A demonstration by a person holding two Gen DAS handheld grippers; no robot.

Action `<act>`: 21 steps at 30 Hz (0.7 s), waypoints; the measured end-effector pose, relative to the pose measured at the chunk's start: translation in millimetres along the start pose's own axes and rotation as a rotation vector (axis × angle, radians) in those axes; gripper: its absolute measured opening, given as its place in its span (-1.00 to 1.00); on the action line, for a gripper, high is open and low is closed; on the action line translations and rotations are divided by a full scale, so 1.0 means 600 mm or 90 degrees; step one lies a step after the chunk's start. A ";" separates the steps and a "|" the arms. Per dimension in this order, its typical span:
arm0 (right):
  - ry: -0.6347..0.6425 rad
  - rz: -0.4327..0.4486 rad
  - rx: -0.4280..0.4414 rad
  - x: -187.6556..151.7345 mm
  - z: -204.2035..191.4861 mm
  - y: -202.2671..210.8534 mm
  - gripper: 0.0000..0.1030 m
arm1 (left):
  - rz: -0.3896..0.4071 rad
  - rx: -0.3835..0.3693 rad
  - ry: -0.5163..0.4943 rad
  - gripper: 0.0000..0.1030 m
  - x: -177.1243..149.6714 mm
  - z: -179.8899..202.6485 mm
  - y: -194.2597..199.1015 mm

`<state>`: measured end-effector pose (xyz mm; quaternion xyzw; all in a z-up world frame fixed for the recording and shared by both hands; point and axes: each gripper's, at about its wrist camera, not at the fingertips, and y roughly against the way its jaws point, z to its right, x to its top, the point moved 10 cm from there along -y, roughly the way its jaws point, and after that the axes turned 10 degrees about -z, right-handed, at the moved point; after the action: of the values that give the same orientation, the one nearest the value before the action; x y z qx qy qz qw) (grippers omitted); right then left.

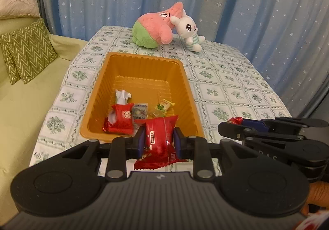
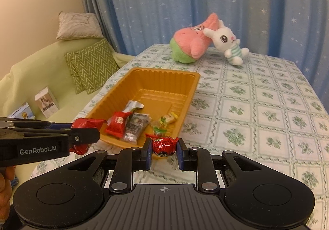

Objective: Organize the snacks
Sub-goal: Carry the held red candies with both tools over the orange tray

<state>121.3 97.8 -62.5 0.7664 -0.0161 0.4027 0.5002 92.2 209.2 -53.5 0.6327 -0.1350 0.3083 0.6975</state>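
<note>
At far left, a green sofa [image 1: 30,94] flanks the table [image 1: 226,90]. On the table sits an orange tray [image 1: 144,61], placed within reach to collect snacks; several wrapped ones already lie at its near end. The left gripper [image 1: 158,143] hovers at the tray's near rim, fingers clamped on a red snack packet [image 1: 159,135] (probably about to drop it in). Beside it, the right gripper [image 2: 163,150] pinches a small red candy [image 2: 164,144].
</note>
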 end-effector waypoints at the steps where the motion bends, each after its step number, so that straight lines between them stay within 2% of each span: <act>1: 0.003 0.000 0.001 0.005 -0.003 -0.005 -0.53 | 0.000 0.001 0.000 -0.51 0.004 -0.005 -0.003; 21: 0.029 -0.036 0.021 0.088 -0.018 -0.113 -0.53 | -0.018 0.020 -0.013 -0.50 0.084 -0.074 -0.069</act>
<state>179.1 160.0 -78.2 0.7654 0.0238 0.4062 0.4986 147.3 264.8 -64.5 0.6482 -0.1283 0.2943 0.6905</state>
